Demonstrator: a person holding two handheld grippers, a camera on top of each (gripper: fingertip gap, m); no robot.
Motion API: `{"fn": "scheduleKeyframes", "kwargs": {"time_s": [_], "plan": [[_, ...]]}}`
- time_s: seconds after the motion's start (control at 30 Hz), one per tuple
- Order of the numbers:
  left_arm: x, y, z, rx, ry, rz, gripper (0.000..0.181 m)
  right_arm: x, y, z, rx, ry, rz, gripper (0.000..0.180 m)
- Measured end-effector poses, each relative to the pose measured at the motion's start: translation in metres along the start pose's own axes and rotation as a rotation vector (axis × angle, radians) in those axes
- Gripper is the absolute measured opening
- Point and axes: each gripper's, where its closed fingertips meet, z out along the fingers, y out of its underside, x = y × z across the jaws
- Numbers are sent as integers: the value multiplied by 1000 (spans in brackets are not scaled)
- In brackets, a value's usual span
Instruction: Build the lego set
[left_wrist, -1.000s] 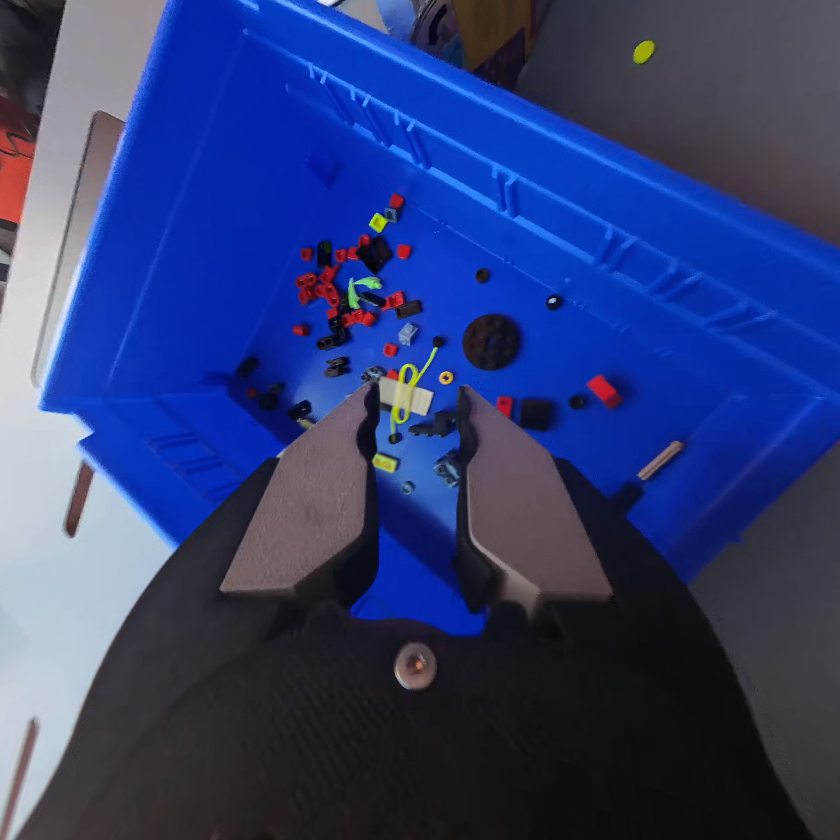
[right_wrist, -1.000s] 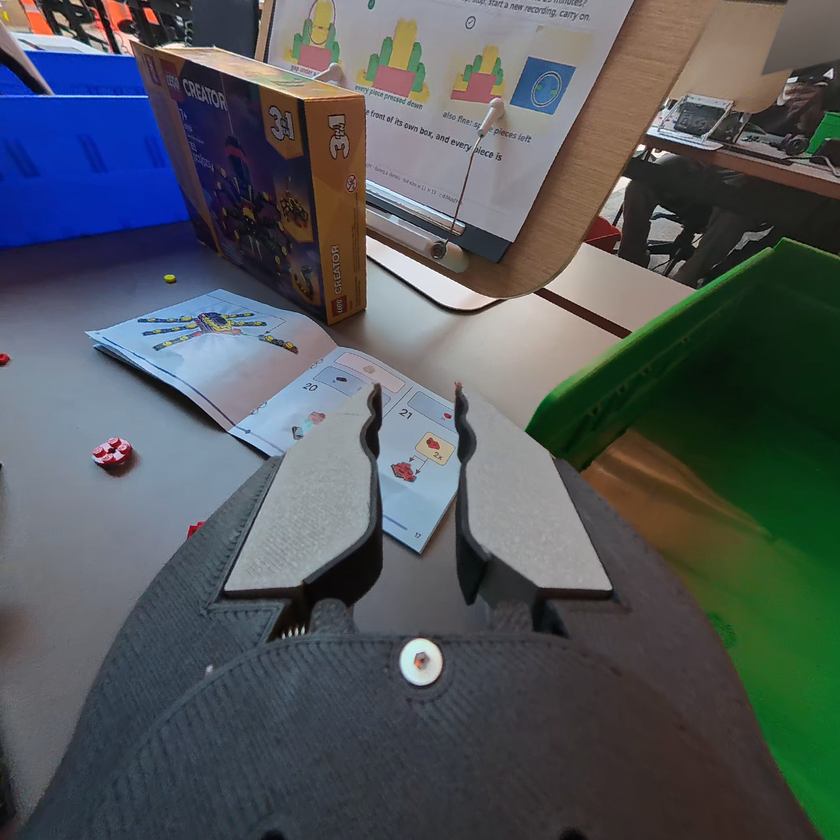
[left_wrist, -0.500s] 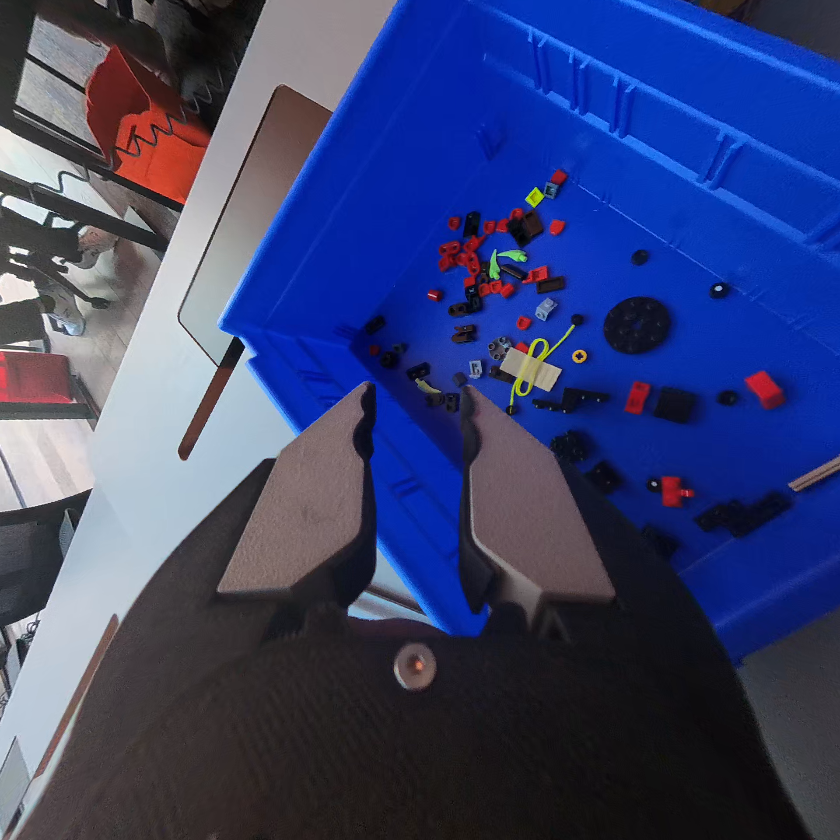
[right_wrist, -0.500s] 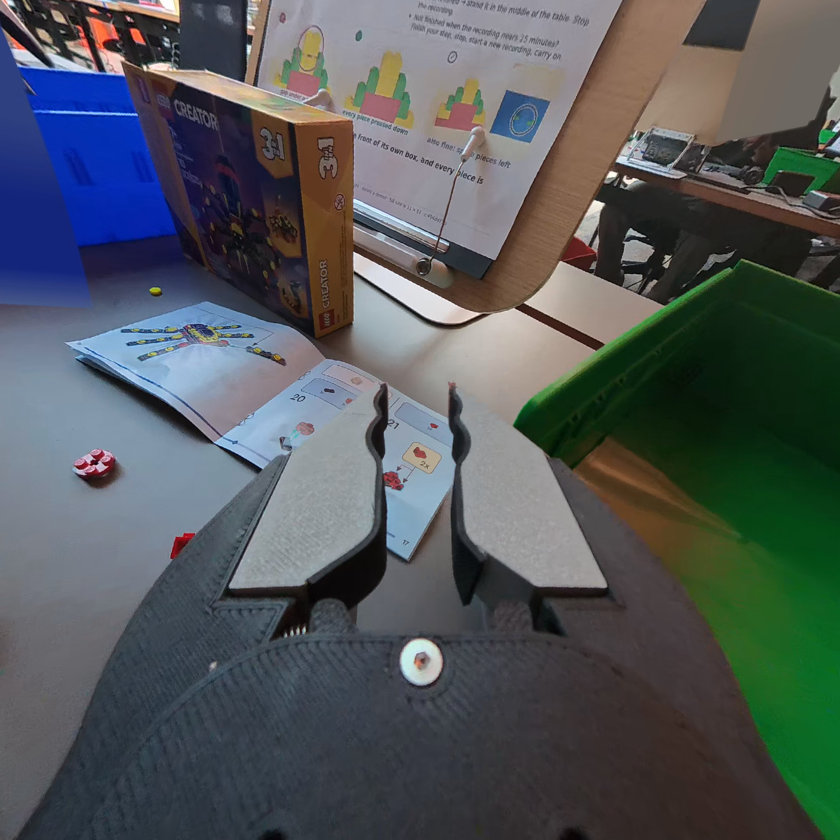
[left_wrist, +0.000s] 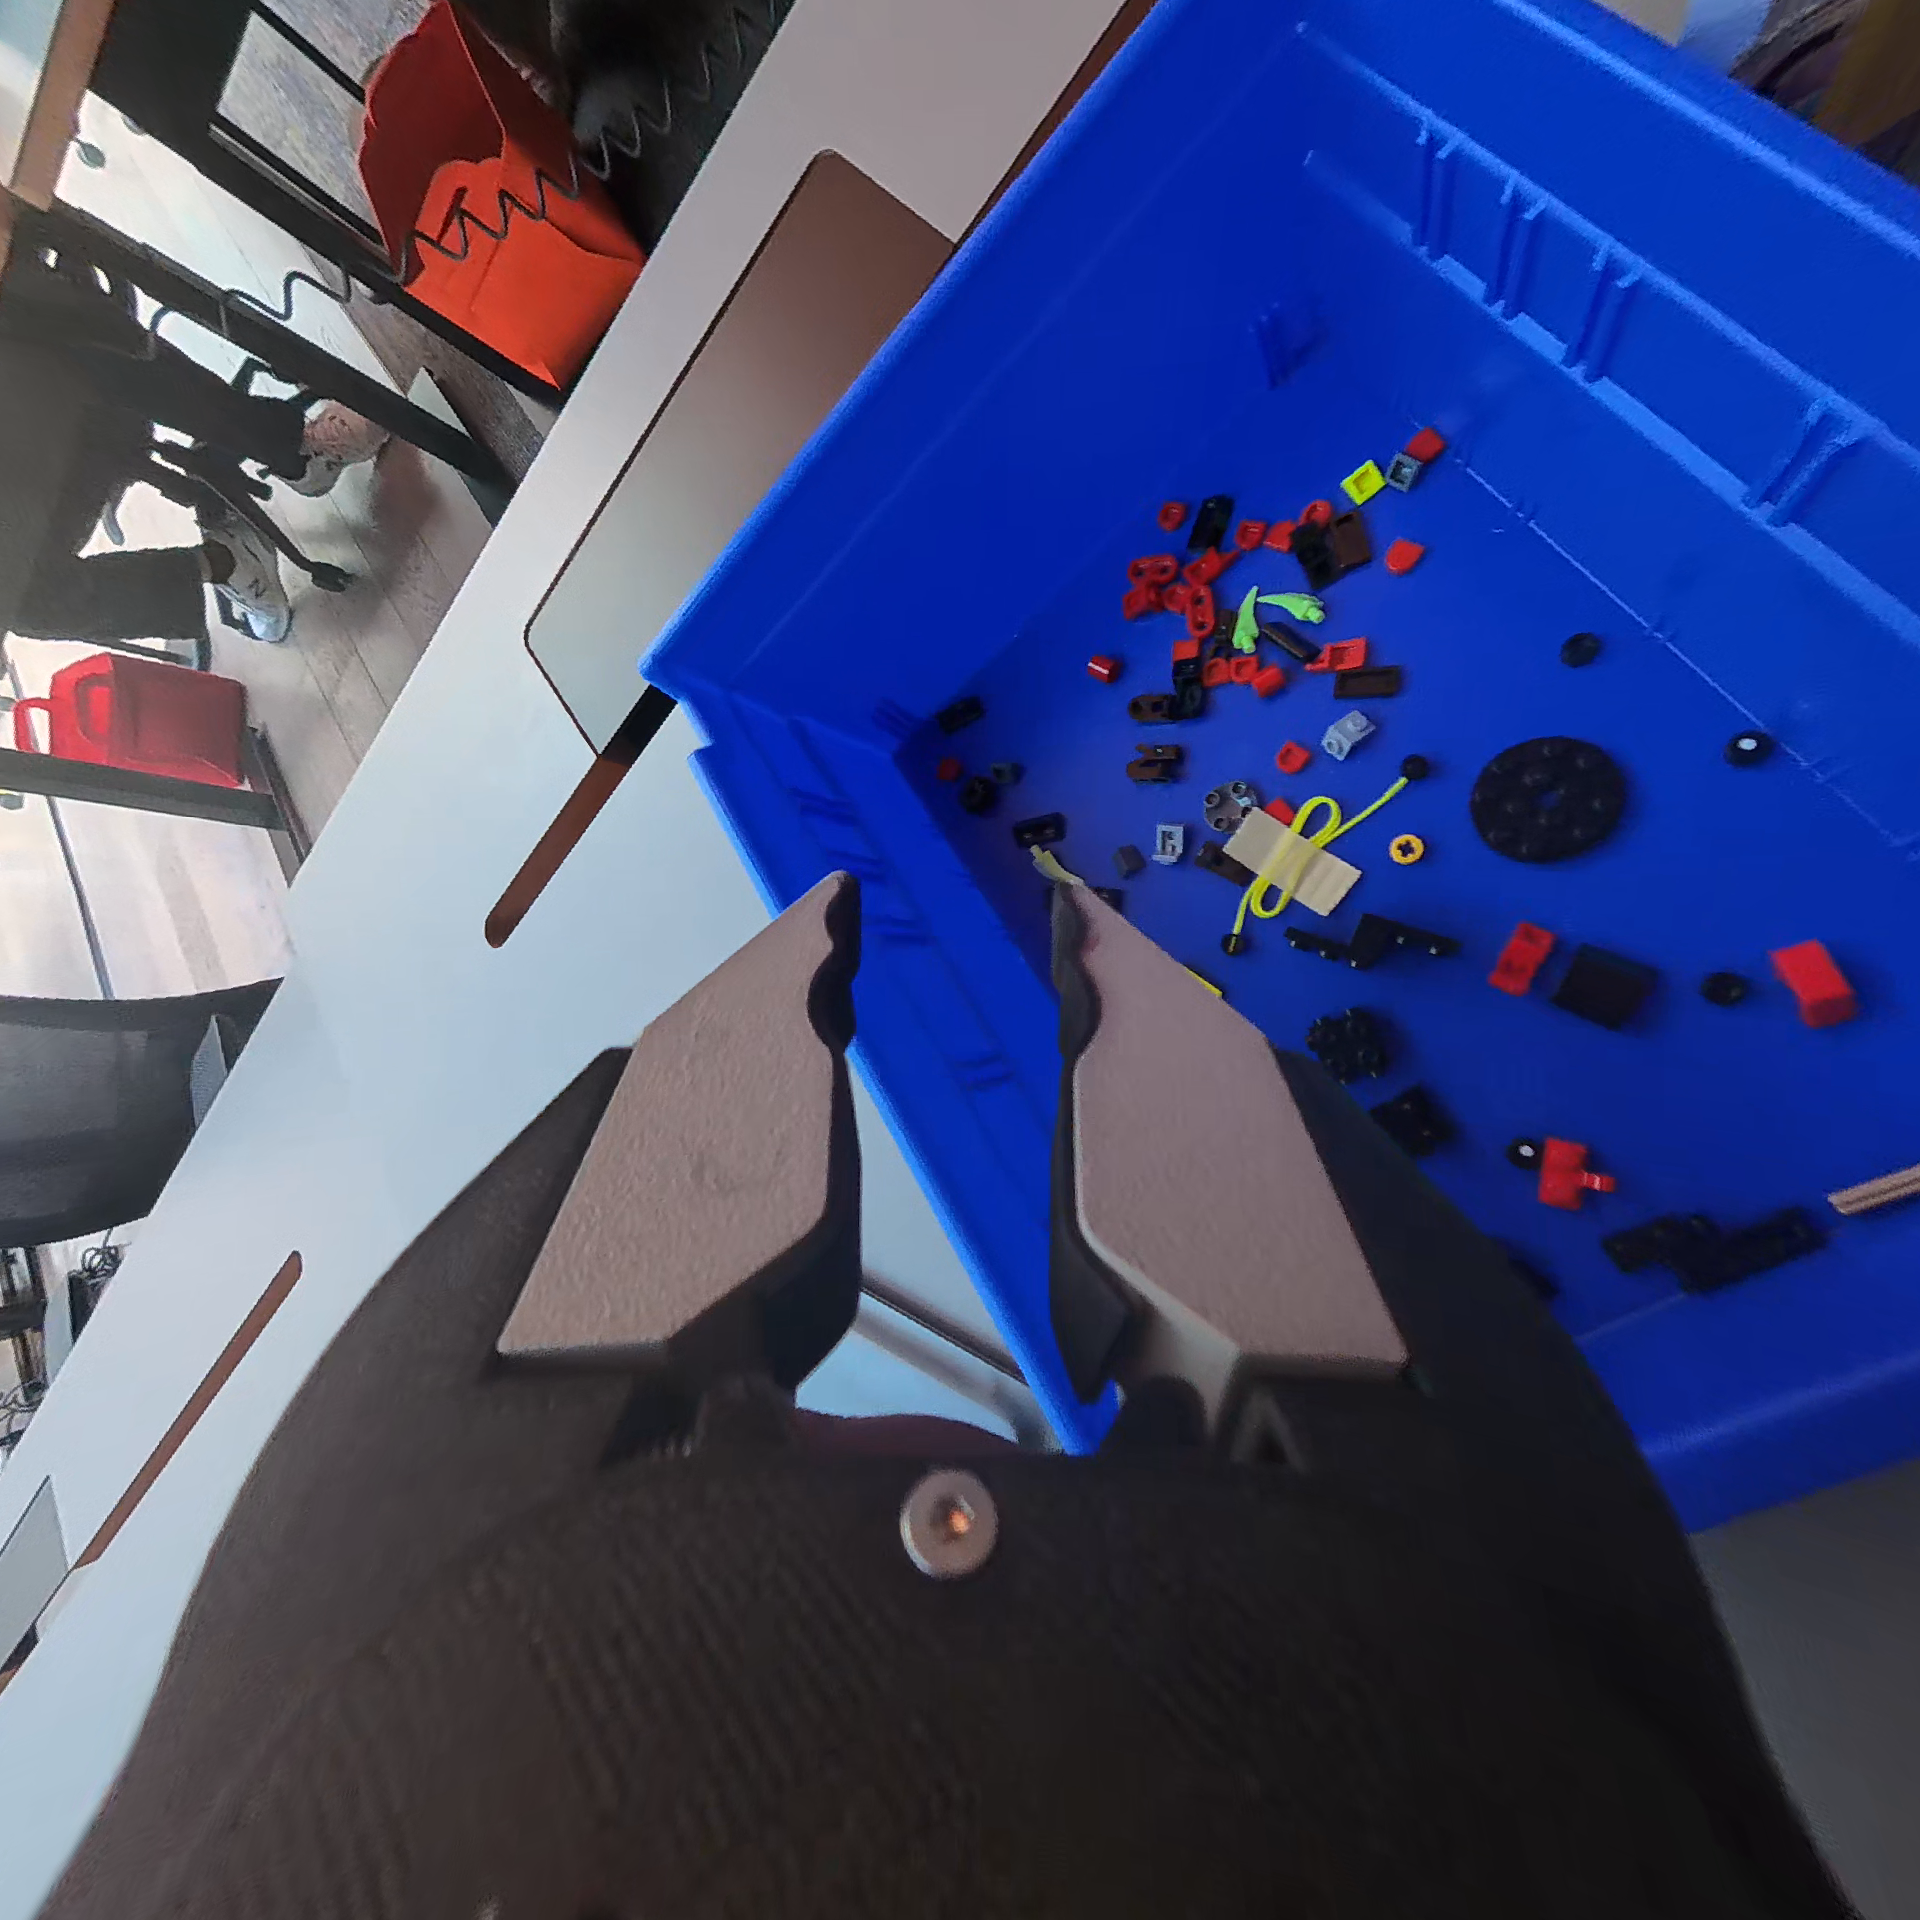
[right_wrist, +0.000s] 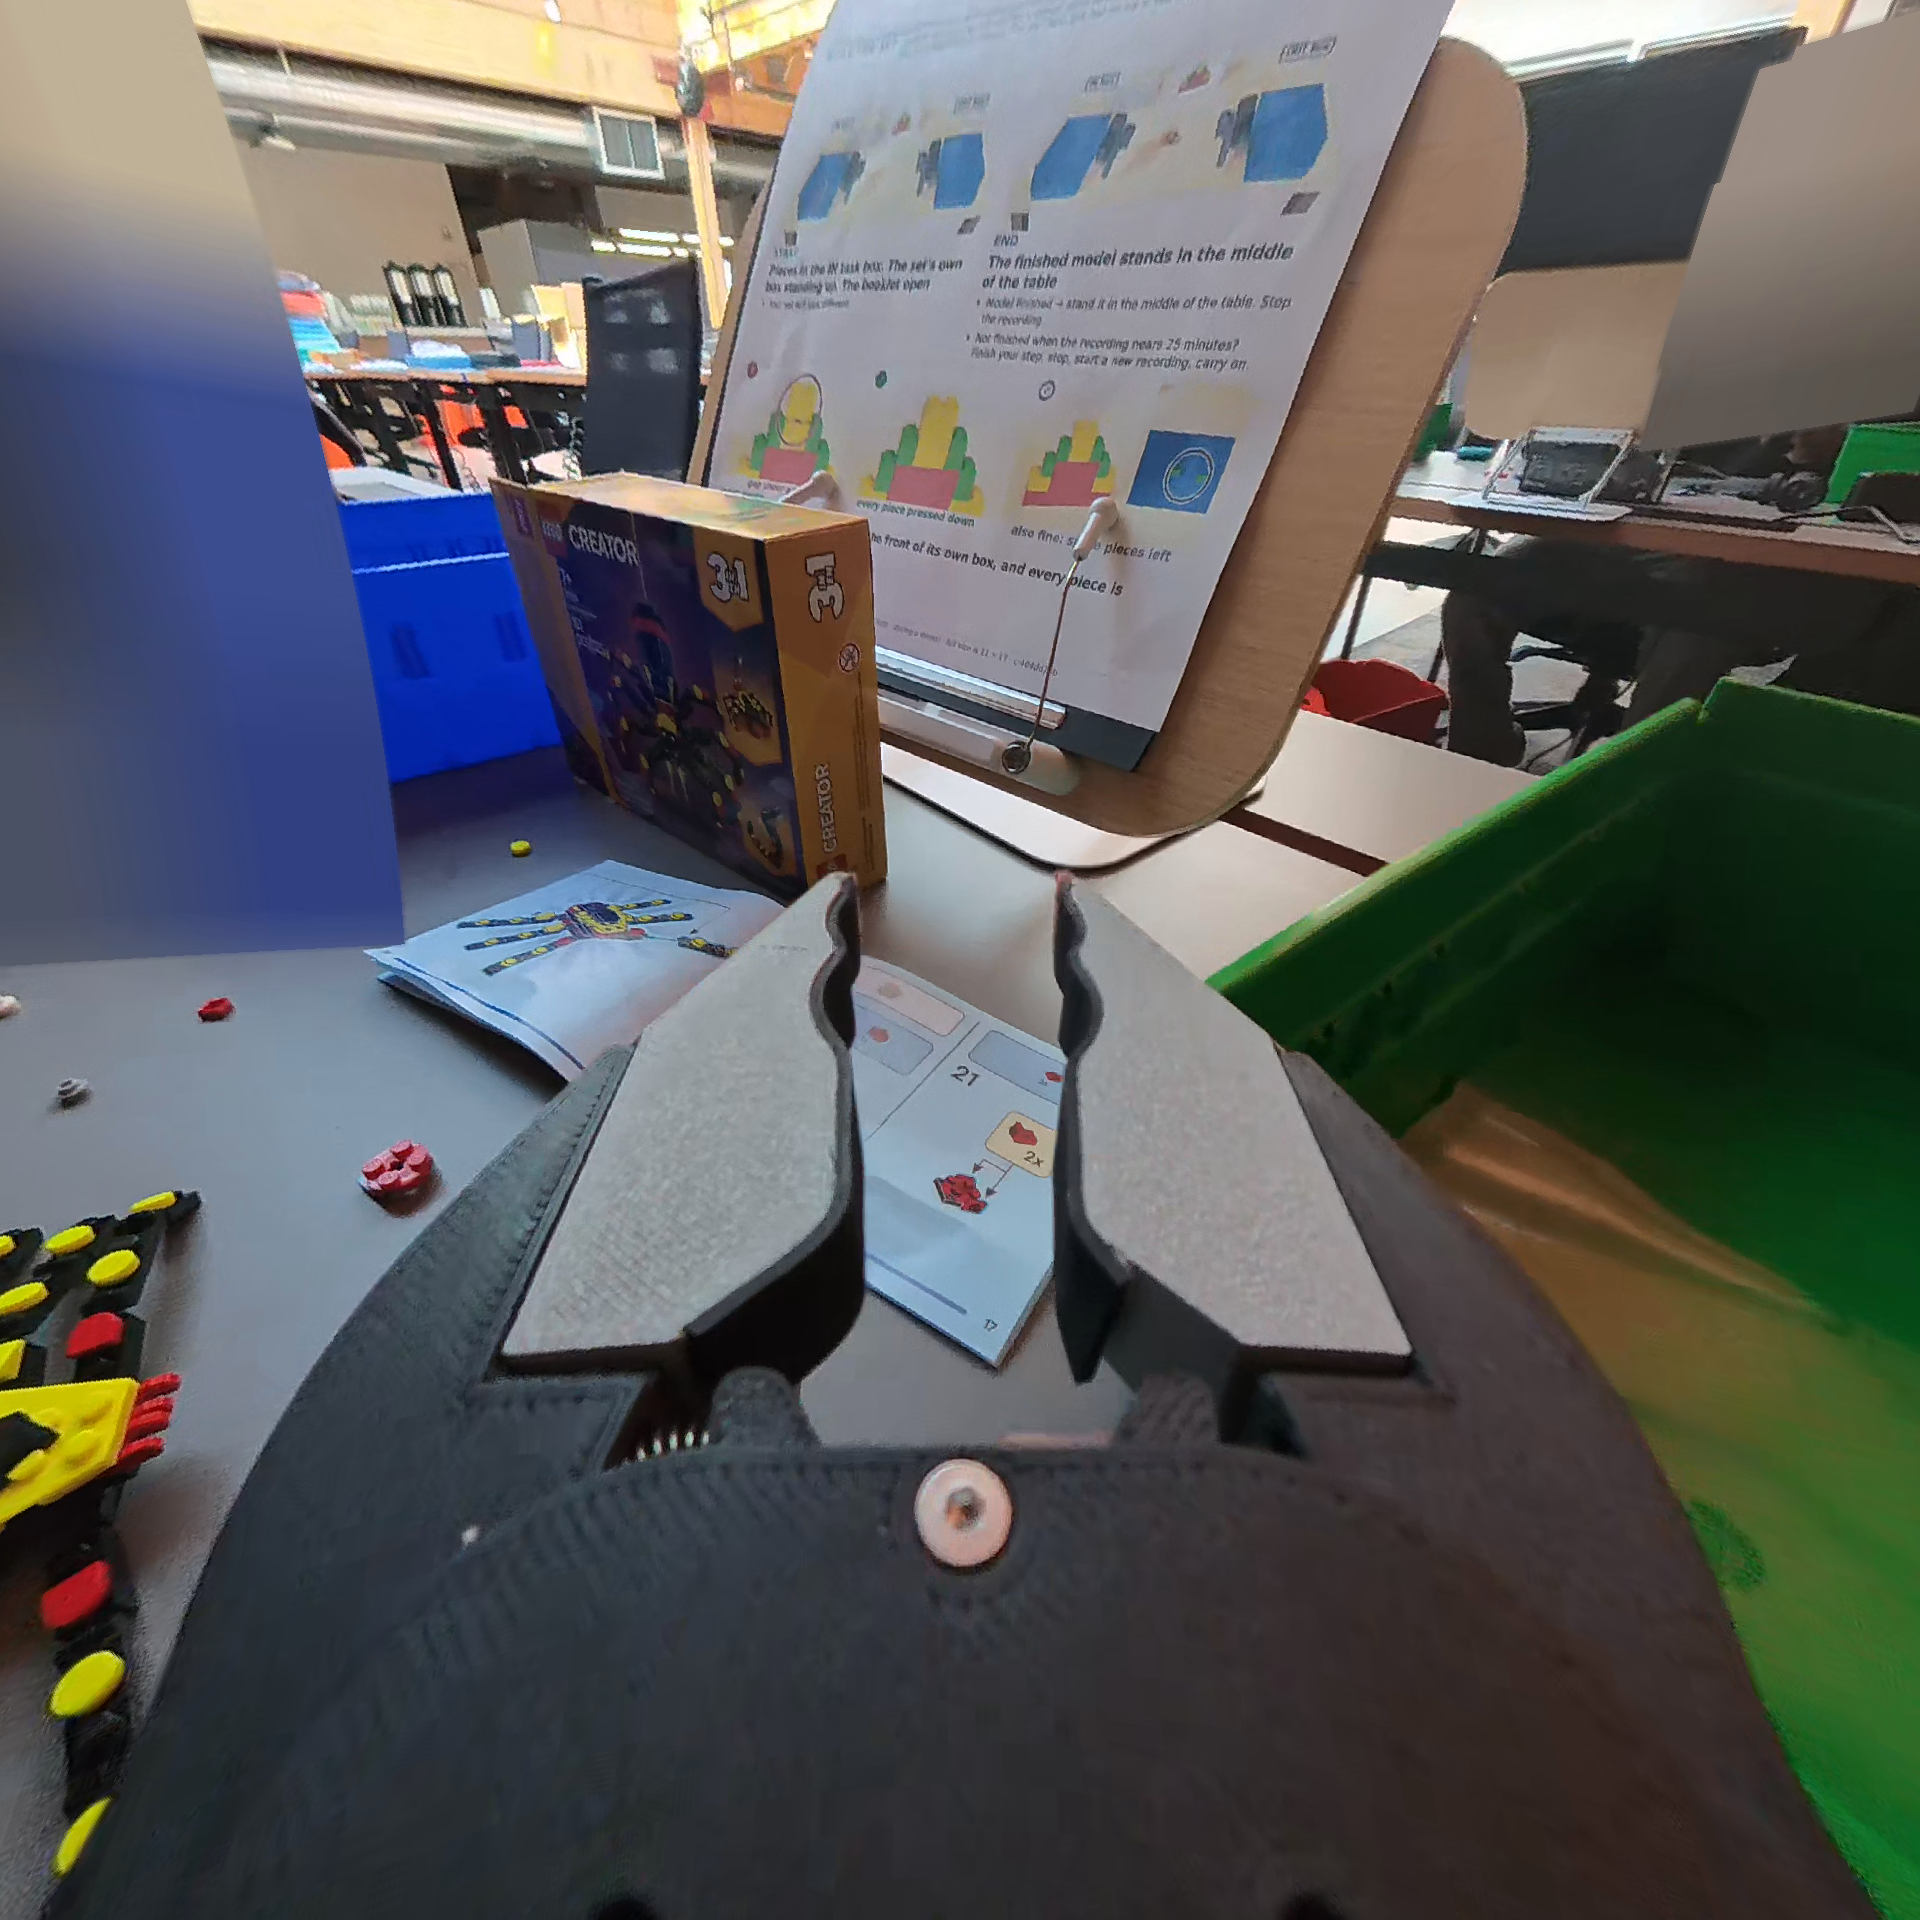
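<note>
Left wrist view looks down into a tilted blue bin whose floor is strewn with small lego pieces — red, black, grey and lime — with a black round plate and a tan plate wrapped by a lime string among them. The left gripper hangs over the bin's near wall, its jaws apart with nothing between them. In the right wrist view the right gripper hovers above the open instruction booklet on the dark table, jaws likewise apart and empty. A partly built black, yellow and red model lies at the left edge, with a small red round piece near it. The set's box stands upright behind the booklet — a green bin sits to the right, and a wooden stand with a printed sheet beyond.
</note>
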Motion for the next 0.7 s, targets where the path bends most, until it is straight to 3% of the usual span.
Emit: {"fn": "scheduleKeyframes", "kwargs": {"time_s": [0.43, 0.7], "plan": [[6, 13, 36, -71, 51, -22, 35, -8, -1, 4, 12, -41, 21, 40], [10, 14, 39, -73, 63, -18, 35, -7, -1, 3, 11, -34, 19, 40]]}}
